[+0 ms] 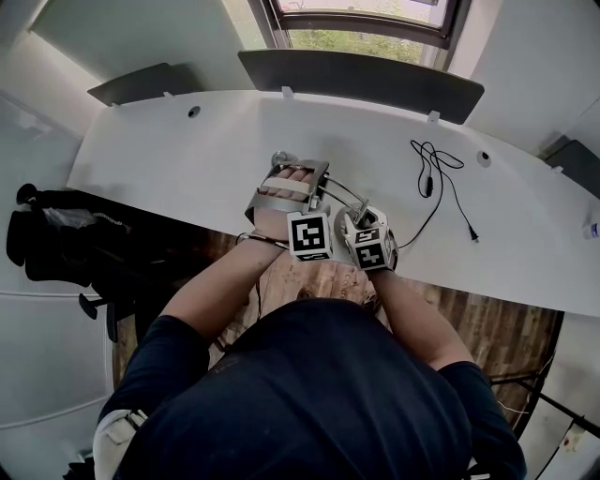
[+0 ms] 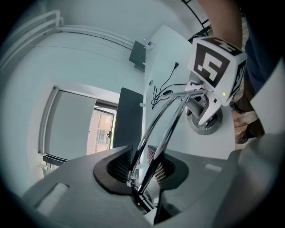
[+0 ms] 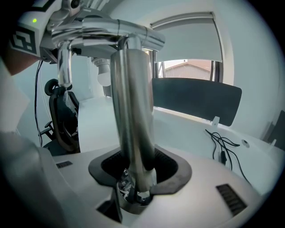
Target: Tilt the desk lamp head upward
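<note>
A chrome desk lamp stands near the front edge of the white desk (image 1: 187,159). Its thick upright post (image 3: 131,116) fills the gap of my right gripper (image 3: 133,171), whose jaws are shut on it just above the foot. In the head view that gripper (image 1: 359,214) sits under its marker cube. Two thin chrome arm rods (image 2: 167,120) run from the round grey lamp base (image 2: 205,125) back between the jaws of my left gripper (image 2: 141,167). The ribbed pads (image 2: 120,164) show beside the rods and do not press on them. The left gripper (image 1: 292,173) reaches farther over the desk. The lamp head is hidden.
A black cable (image 1: 436,178) lies loose on the desk to the right. Dark divider panels (image 1: 361,80) stand along the desk's back edge under a window (image 1: 366,23). A black chair with dark cloth (image 1: 56,234) stands left of the desk.
</note>
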A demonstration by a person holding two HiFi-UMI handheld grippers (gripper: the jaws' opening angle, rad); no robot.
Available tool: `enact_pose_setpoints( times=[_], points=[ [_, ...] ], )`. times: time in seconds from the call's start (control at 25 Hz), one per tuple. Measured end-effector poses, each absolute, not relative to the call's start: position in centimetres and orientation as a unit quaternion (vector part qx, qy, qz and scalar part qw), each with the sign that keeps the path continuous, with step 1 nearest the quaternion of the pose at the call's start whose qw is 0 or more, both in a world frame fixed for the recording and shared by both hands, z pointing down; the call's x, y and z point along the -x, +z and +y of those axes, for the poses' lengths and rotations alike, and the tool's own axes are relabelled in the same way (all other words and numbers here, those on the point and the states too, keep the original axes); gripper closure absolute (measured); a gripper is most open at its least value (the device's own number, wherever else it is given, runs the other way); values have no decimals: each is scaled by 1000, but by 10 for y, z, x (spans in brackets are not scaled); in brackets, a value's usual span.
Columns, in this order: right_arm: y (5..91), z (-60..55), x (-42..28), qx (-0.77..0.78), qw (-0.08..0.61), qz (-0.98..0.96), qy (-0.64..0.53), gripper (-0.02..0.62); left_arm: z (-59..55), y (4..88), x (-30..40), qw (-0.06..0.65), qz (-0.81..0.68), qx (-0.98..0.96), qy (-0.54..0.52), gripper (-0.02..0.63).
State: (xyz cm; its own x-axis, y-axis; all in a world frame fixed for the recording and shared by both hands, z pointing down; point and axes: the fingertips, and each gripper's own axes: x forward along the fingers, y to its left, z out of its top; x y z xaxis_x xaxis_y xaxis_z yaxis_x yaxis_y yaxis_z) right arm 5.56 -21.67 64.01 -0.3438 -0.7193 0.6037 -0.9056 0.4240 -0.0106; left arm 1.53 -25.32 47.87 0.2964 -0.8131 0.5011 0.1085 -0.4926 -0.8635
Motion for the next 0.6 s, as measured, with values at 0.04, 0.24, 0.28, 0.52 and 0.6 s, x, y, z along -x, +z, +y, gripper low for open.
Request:
enact_pose_setpoints(
  times=[0.04,0.24,0.28,0.52,0.6],
  points=[
    [640,-217,-56,-508,265,-801,174,428,-254,478,-16,434,260,677,-535,500],
    [641,-217,-54,-509,262,-802,172,433,-250,478,-17,431,248,673,-547,497],
    [641,-218,-54,-509,263,-802,172,433,-249,478,-19,431,246,673,-549,497],
    [642,-217,-51,-514,263,-798,174,434,-249,467,-19,460,240,637,-570,494],
    [641,-215,-50,-515,264,-797,174,434,-246,466,-19,459,237,634,-575,491]
  ],
)
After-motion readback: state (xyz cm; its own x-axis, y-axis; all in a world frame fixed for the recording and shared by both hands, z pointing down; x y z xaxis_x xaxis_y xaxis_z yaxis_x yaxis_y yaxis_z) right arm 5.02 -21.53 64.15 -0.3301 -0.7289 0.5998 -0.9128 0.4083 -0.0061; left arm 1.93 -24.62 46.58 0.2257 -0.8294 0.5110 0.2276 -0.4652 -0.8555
